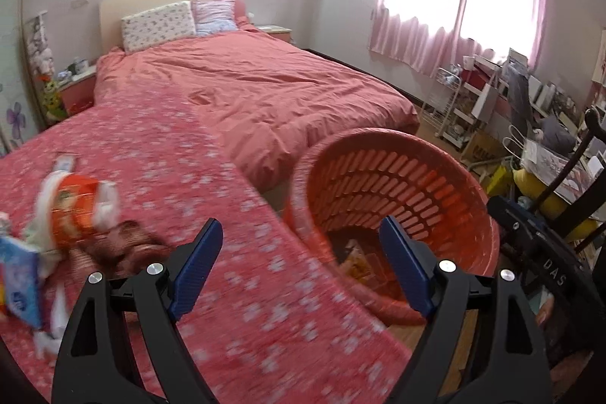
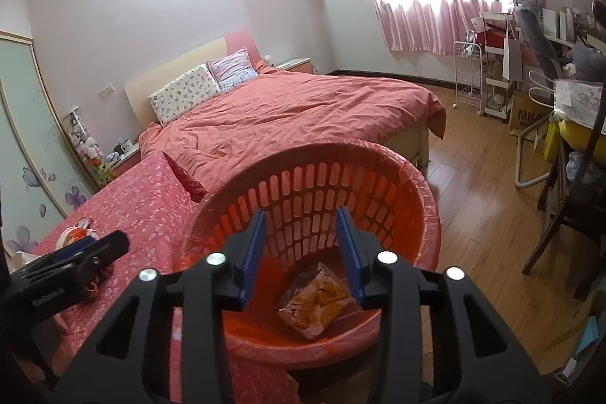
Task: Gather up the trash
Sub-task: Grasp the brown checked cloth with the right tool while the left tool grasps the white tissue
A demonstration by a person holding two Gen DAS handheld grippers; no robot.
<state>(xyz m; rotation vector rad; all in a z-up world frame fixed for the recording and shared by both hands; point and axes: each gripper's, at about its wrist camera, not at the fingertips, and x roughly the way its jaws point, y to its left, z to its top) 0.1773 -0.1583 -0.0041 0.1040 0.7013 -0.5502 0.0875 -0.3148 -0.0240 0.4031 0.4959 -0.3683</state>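
Over the orange basket (image 2: 394, 177) my right gripper (image 2: 303, 252) hangs with its jaws parted and nothing between them — a snack packet (image 2: 314, 301) lies on the basket's bottom below, so I judge that drop done. My left gripper (image 1: 299, 267) is spread wide and empty, over the flowered cover (image 1: 235, 214) at the bed's edge. More trash — an orange wrapper (image 1: 74, 211) and a blue packet (image 1: 19, 279) — lies on that cover to its left. Next I'd swing left and close on the wrapper.
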